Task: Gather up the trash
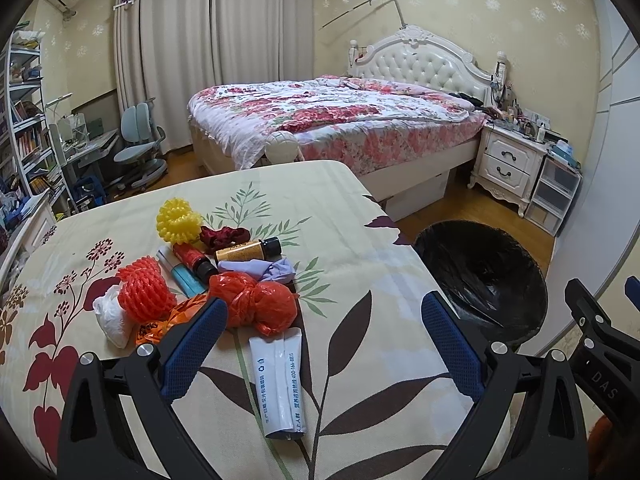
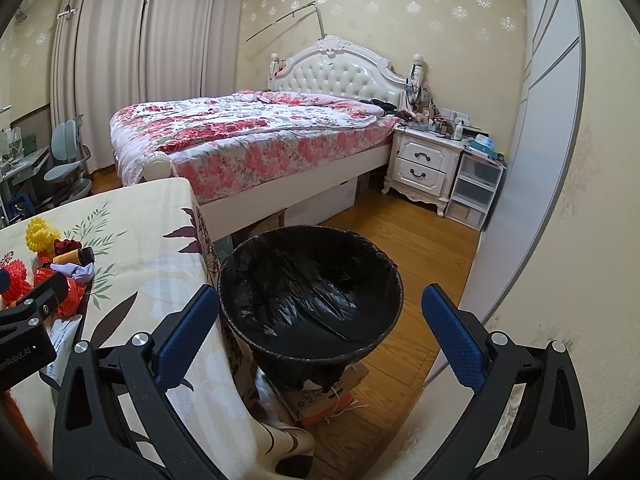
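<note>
A pile of trash lies on the floral tablecloth [image 1: 360, 240]: a knotted red plastic bag [image 1: 256, 304], a red foam net [image 1: 146, 288], a yellow foam net [image 1: 178, 222], a white tissue [image 1: 112, 316], a purple glove [image 1: 268, 270], small bottles [image 1: 248, 250] and a white tube [image 1: 280, 384]. My left gripper [image 1: 324, 320] is open above the tube, empty. A bin with a black liner [image 2: 312, 288] stands beside the table. My right gripper [image 2: 320, 308] is open and empty above the bin.
A bed [image 2: 248, 136] with a floral cover stands behind. A white nightstand [image 2: 424, 164] and plastic drawers [image 2: 476, 192] stand at the right. A desk chair [image 1: 140, 148] and bookshelves [image 1: 28, 120] are at the left. A cardboard box [image 2: 320, 400] lies under the bin.
</note>
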{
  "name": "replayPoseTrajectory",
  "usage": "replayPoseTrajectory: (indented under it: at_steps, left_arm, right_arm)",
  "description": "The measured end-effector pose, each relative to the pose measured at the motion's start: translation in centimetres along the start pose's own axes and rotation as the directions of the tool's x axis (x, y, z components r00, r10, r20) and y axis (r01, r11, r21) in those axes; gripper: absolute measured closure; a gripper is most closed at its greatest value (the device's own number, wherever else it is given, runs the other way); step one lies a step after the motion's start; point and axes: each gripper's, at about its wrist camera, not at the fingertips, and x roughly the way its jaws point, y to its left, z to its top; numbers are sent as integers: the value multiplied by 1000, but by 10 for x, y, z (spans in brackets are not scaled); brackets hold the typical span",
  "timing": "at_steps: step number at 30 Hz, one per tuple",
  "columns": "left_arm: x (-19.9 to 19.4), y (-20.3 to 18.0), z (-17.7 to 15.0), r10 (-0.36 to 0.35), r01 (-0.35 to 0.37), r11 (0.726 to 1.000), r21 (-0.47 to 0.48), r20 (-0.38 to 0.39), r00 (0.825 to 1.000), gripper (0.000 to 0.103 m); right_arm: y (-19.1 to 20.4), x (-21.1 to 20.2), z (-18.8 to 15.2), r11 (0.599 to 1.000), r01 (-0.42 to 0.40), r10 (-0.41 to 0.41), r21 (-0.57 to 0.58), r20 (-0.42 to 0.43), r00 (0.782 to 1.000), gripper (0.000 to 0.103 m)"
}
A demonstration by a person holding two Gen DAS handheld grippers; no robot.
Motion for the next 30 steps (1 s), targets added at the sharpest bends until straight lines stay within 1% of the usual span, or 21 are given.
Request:
replayPoseTrajectory:
  at_steps: [13, 30]
  left_arm:
    - [0, -1, 0, -1, 1, 1000, -1, -1, 1000, 6]
    - [-1, -1, 1, 1, -1, 1000, 0, -1, 1000, 6]
  right_arm:
    - [-10, -2, 1, 1000, 5, -5, 7, 1, 1000, 4]
    - [-11, -2, 1, 1000, 9, -9, 9, 1, 1000, 4]
